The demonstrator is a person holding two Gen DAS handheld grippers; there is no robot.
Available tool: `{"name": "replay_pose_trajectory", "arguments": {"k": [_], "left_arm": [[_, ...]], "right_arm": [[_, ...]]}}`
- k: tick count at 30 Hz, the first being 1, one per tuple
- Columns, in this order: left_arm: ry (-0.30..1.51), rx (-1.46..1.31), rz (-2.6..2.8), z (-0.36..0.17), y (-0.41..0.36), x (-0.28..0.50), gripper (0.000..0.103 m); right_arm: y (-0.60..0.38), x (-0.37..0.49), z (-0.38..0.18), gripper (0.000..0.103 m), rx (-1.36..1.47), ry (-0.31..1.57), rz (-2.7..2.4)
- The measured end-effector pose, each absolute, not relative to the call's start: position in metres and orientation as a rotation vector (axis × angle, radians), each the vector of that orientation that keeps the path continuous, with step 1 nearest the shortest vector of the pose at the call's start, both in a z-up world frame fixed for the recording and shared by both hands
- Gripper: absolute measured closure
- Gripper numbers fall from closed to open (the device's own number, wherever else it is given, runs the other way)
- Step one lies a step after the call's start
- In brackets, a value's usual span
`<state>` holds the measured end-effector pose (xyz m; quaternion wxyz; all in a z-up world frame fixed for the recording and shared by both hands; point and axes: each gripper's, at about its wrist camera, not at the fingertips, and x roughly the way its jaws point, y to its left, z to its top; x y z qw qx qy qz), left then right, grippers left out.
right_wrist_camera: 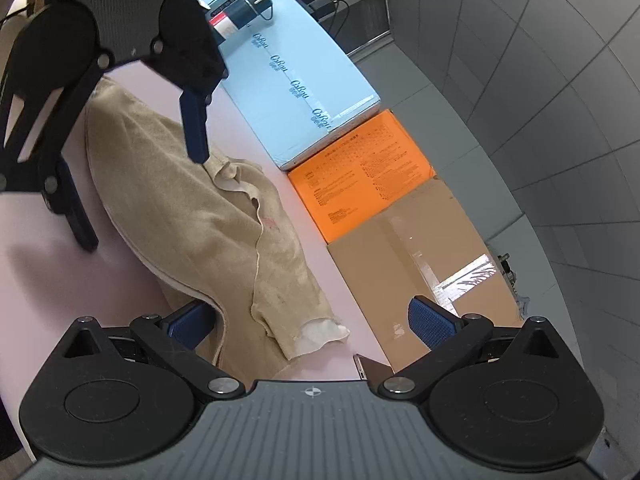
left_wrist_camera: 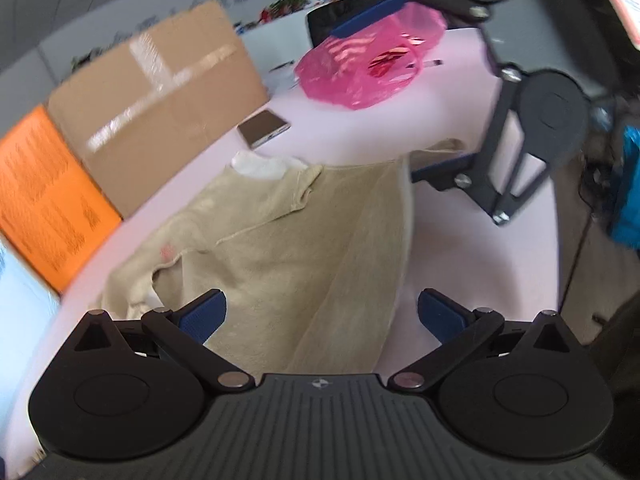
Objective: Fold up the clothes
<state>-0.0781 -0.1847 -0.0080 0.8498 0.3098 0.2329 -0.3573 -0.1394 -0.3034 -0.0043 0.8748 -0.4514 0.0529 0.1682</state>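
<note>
A beige sweater point(left_wrist_camera: 280, 248) lies partly folded on the pale pink table point(left_wrist_camera: 472, 264), a sleeve with a white cuff point(left_wrist_camera: 260, 166) at its far end. My left gripper point(left_wrist_camera: 320, 316) is open just above the sweater's near end, holding nothing. My right gripper point(left_wrist_camera: 400, 100) hangs open over the sweater's far right edge. In the right wrist view the sweater point(right_wrist_camera: 192, 208) runs from the far left to the near cuff point(right_wrist_camera: 320, 334); my right gripper point(right_wrist_camera: 312, 324) is open over that end, and my left gripper point(right_wrist_camera: 136, 176) is open above the far end.
A brown cardboard box point(left_wrist_camera: 160, 112), an orange box point(left_wrist_camera: 44, 196) and a light blue box point(right_wrist_camera: 296, 76) line the table's edge beside the sweater. A phone point(left_wrist_camera: 263, 128) and a pink plastic bag point(left_wrist_camera: 368, 64) lie beyond it.
</note>
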Motion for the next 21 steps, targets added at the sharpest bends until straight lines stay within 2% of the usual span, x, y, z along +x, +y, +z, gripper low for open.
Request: {"name": "replay_pose_trajectory", "arguments": {"k": [9,10,12,13,14,15,16,17,21], "left_arm": [[0.481,0.729,-0.485,-0.012,-0.125,-0.079,0.0],[0.482,0.726,-0.473,-0.012,-0.117,-0.081,0.0],[0.472,0.725,-0.452,-0.012,-0.103,-0.085,0.0],[0.461,0.726,-0.443,-0.013,-0.099,-0.088,0.005],[0.45,0.731,-0.444,-0.014,-0.096,-0.091,0.015],[0.439,0.739,-0.448,-0.016,-0.094,-0.095,0.057],[0.438,0.754,-0.438,-0.019,-0.094,-0.097,0.097],[0.427,0.773,-0.42,-0.024,-0.096,-0.099,0.1],[0.344,0.85,-0.392,-0.038,-0.105,-0.104,0.1]], "right_arm": [[-0.308,-0.138,-0.016,0.0,-0.921,0.196,0.397],[-0.309,-0.138,-0.015,0.003,-0.915,0.216,0.411],[-0.309,-0.138,-0.013,0.02,-0.903,0.286,0.465],[-0.309,-0.137,-0.012,0.046,-0.898,0.329,0.5],[-0.308,-0.137,-0.012,0.08,-0.901,0.373,0.529],[-0.306,-0.136,-0.015,0.092,-0.916,0.402,0.544],[-0.304,-0.138,-0.018,0.096,-0.934,0.408,0.552],[-0.303,-0.14,-0.02,0.096,-0.951,0.4,0.555],[-0.297,-0.146,-0.023,0.097,-0.975,0.322,0.525]]}}
